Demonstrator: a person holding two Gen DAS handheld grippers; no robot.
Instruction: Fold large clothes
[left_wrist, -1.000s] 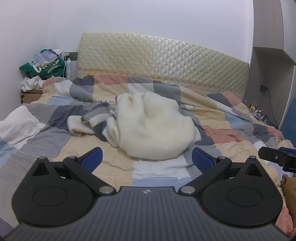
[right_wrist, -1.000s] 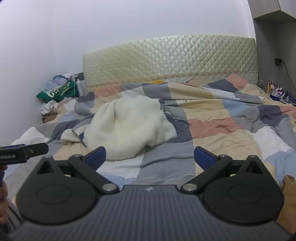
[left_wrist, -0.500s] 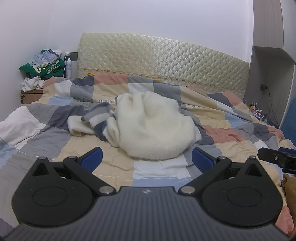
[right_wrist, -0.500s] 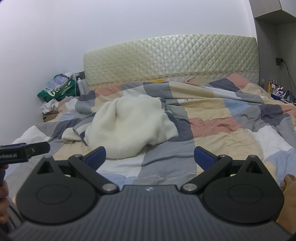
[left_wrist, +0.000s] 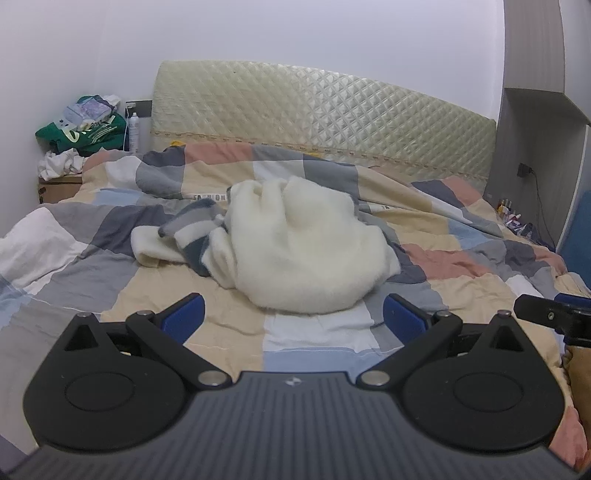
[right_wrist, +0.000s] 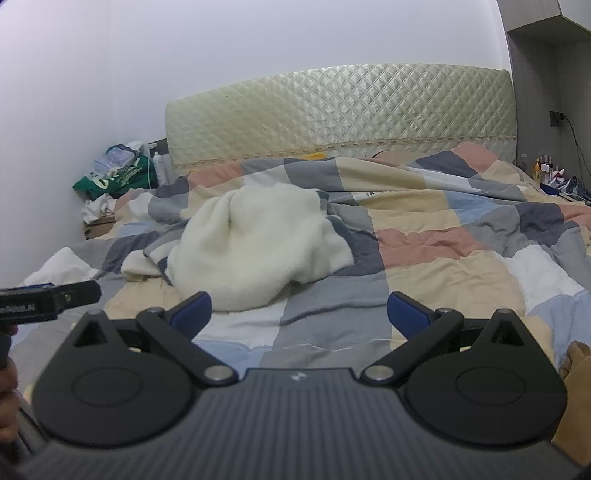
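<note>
A crumpled cream fleece garment (left_wrist: 303, 251) with grey-striped parts lies in a heap on the checked bed cover (left_wrist: 110, 273); it also shows in the right wrist view (right_wrist: 255, 251). My left gripper (left_wrist: 293, 319) is open and empty, held just short of the heap's near edge. My right gripper (right_wrist: 299, 314) is open and empty, to the right of the heap over bare cover. The right gripper's tip (left_wrist: 546, 314) shows at the left view's right edge; the left gripper's tip (right_wrist: 51, 297) shows at the right view's left edge.
A quilted headboard (left_wrist: 317, 114) stands at the back. A nightstand with green bags and clothes (left_wrist: 81, 133) is at the back left. Small bottles and a cable (right_wrist: 546, 173) are at the right of the bed. A wardrobe (left_wrist: 539, 110) stands right.
The right wrist view has crept slightly forward and to the left; the heap sits a bit more to the right in it. Both grippers stay open.
</note>
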